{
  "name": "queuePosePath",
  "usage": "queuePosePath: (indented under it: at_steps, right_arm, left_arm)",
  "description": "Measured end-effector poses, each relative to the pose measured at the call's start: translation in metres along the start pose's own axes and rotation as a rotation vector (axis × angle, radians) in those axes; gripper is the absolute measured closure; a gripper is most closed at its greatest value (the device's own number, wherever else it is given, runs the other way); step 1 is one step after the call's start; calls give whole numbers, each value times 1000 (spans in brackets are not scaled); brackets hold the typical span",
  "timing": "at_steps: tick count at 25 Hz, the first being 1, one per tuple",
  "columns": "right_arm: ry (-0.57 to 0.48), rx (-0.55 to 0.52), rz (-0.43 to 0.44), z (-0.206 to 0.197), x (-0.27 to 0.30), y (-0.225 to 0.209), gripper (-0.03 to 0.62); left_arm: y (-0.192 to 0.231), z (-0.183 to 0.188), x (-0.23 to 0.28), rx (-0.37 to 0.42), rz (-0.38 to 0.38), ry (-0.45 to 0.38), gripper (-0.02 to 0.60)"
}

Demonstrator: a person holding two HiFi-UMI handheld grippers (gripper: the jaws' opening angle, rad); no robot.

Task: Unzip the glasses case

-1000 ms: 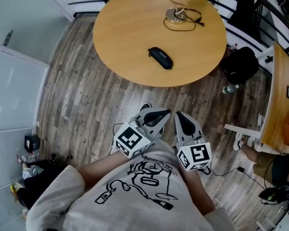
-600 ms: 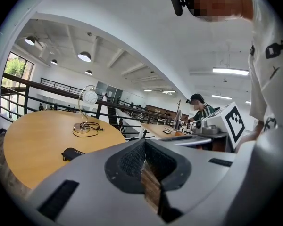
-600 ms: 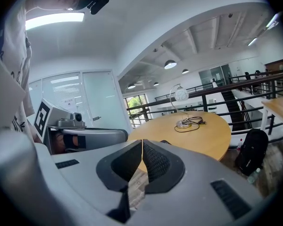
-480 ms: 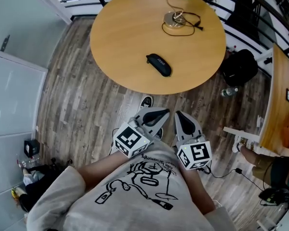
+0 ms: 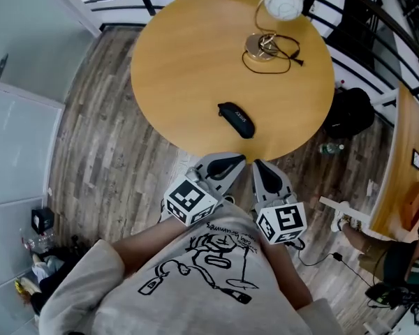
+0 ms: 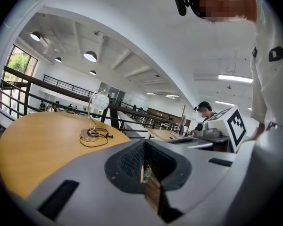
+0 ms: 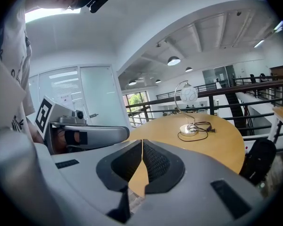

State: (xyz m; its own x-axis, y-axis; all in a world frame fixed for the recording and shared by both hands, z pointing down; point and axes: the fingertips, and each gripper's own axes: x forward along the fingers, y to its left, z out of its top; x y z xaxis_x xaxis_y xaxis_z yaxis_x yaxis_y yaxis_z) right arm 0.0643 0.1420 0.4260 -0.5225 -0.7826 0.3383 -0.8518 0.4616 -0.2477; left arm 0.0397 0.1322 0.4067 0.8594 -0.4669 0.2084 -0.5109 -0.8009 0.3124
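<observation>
The round table (image 5: pixel 181 61) carries a lamp (image 5: pixel 265 44) at its far side. The left tongs (image 5: pixel 223 167) and right tongs (image 5: pixel 264 174) are both closed on nothing. They are held at the chest just short of the table, probably ready to reach. The case (image 5: pixel 236 119) lies near the table's near edge. It looks shut, so its contents are hidden.

Jaws together on left hand-held gripper (image 5: pixel 224 167) and right hand-held gripper (image 5: pixel 264 171).

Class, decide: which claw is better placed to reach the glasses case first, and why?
Probably right. Both claws are shut and empty, near the table edge; the right claw aims at the near end of the glasses case, while the left claw angles past it.
</observation>
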Motion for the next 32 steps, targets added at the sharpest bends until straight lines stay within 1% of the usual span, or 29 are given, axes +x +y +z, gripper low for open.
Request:
queuePosePath:
  at_steps: [9,18,24,32]
  right_arm:
    - [29,-33,1,39,85,-9,569]
    - [38,-42,-15,64,145,-15,569]
    - [64,-31,-28,59,167,-15,569]
    - [76,-4,-33,51,175,-26,569]
  left_arm:
    - [90,35,7,-39,4,-19,574]
    - [148,57,17,-49,-35,-16,574]
    - [171,52,21,-70,-53,12,574]
    - [174,40,33,-91,-77,50,574]
